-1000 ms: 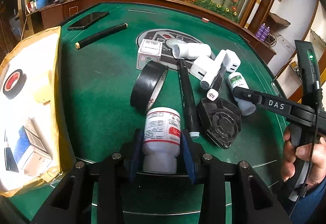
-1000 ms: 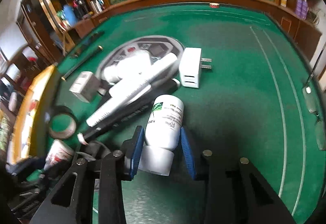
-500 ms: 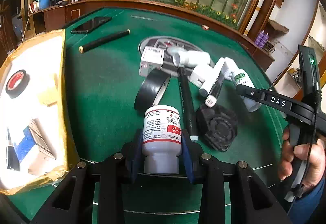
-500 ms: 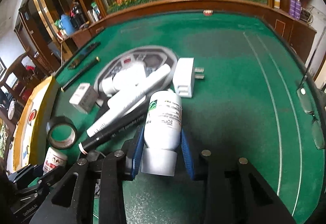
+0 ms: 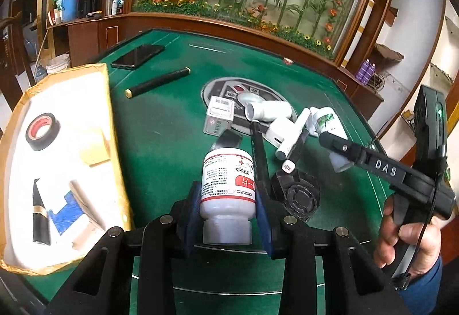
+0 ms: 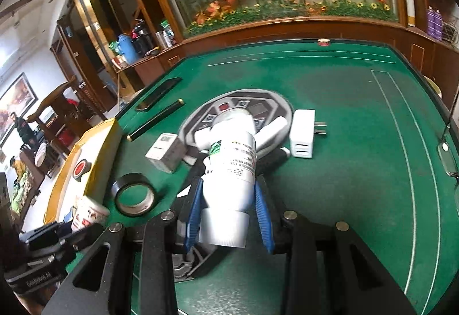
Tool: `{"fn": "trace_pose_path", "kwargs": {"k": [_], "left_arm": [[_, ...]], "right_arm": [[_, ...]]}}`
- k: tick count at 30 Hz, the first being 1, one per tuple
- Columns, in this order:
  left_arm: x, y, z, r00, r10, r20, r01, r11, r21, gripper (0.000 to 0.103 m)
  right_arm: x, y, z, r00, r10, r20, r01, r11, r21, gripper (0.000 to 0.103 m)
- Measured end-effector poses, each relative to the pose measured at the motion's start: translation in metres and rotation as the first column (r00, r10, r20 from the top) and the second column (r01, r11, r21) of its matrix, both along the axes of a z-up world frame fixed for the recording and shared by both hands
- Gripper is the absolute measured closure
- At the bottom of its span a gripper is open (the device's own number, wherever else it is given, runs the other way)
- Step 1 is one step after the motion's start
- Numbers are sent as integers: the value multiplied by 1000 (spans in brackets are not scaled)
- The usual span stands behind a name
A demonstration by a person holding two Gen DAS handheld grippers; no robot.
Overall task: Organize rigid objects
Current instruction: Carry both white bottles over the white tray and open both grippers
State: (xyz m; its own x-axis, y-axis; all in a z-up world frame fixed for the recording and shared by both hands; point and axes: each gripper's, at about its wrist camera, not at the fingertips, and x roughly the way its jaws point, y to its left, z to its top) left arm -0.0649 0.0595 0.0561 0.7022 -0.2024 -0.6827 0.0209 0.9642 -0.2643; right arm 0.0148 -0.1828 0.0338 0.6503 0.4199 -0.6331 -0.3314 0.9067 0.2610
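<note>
Over the green table we've got both bottles lifted higher than a second ago: left gripper clamped on the red-label bottle, right gripper clamped on the green-label bottle, pile now underneath.

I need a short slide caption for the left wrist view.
Left gripper holds a red-labelled white bottle above the green table, beside the yellow-edged box.

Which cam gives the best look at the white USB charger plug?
Right wrist view. The white charger lies clear on the green table, prongs and ports showing, nothing covering it. In the left wrist view the charger is smaller and partly hidden behind a white tube lying across it.
</note>
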Motion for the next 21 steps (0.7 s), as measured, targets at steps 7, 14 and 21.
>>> {"fn": "trace_pose_path", "kwargs": {"k": [7,14,21], "left_arm": [[-10,27,14,998,57,36,-56,998,-23,66],[-31,66,29,988,138,72,-136,990,-40,66],[-63,124,41,962,258,95,-253,966,-59,65]], "right_arm": [[-9,16,3,997,77,25,-77,997,13,69],[-23,50,9,981,190,32,-191,981,40,69],[-47,102,33,949,314,8,-313,946,81,69]]}}
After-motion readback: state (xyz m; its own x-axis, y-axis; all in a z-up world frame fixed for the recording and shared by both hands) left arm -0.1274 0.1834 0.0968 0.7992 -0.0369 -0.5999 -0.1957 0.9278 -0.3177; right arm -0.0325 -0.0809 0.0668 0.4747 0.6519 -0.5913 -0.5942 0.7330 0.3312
